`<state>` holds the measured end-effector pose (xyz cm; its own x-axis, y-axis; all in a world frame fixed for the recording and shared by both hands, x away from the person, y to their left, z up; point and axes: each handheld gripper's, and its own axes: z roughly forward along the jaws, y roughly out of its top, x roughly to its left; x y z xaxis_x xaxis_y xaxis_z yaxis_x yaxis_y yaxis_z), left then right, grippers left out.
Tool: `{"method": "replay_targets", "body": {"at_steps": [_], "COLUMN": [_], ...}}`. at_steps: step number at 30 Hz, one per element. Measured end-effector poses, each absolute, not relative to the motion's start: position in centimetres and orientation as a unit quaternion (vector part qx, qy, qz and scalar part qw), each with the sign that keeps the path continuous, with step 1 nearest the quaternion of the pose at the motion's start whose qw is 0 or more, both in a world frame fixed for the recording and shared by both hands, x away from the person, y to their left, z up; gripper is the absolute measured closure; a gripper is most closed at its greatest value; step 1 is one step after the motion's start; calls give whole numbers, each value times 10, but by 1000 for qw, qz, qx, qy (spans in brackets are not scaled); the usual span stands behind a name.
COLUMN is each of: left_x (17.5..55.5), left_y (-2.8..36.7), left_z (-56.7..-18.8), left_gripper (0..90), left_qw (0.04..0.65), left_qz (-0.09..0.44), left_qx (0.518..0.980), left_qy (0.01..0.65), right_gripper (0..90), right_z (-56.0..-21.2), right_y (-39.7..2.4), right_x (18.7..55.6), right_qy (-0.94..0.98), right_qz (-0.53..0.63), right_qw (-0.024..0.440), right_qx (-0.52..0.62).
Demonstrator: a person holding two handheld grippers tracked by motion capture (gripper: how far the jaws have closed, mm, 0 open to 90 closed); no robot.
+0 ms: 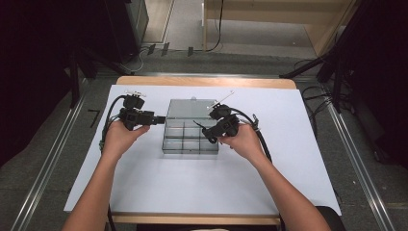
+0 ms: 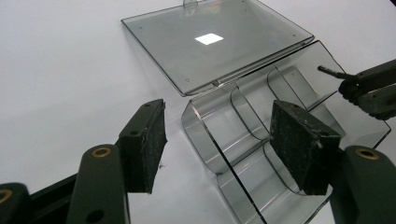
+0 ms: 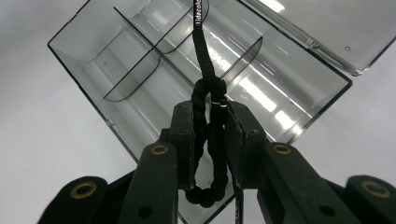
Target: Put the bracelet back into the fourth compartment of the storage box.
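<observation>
Pinching a black braided cord (image 3: 208,126) in the right gripper (image 3: 210,140) (jaws narrow), over the clear compartment box (image 3: 140,84) mid-frame. Left gripper (image 2: 224,140) gapes wide at the box's corner, gripping nothing. Next, I'd guess: lower the cord into a compartment and release.

The compartment box (image 3: 140,79) is glossy, smoke-tinted clear plastic, the cord (image 3: 208,135) matt black braided fibre, the gripper pads (image 2: 299,140) rough, scuffed black rubber, and the table cover (image 1: 298,134) smooth, matt white.
</observation>
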<state>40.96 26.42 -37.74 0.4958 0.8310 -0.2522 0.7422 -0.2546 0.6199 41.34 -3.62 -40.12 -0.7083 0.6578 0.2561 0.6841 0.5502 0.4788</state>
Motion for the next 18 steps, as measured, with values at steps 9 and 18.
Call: {"method": "replay_targets", "body": {"at_steps": [9,18], "left_x": [411,411], "left_y": [265,266], "left_z": [-378,-377], "left_gripper": [372,389], "left_qw": [350,347], "left_qz": [58,60], "left_qx": [792,796], "left_qy": [497,493], "right_gripper": [754,755], "right_z": [-395,-393], "right_y": [-27,-12], "right_x": [416,419], "right_qy": [-879,-882], "right_qz": [-287,-284], "right_qw": [23,23], "right_qx": [-379,-375]}}
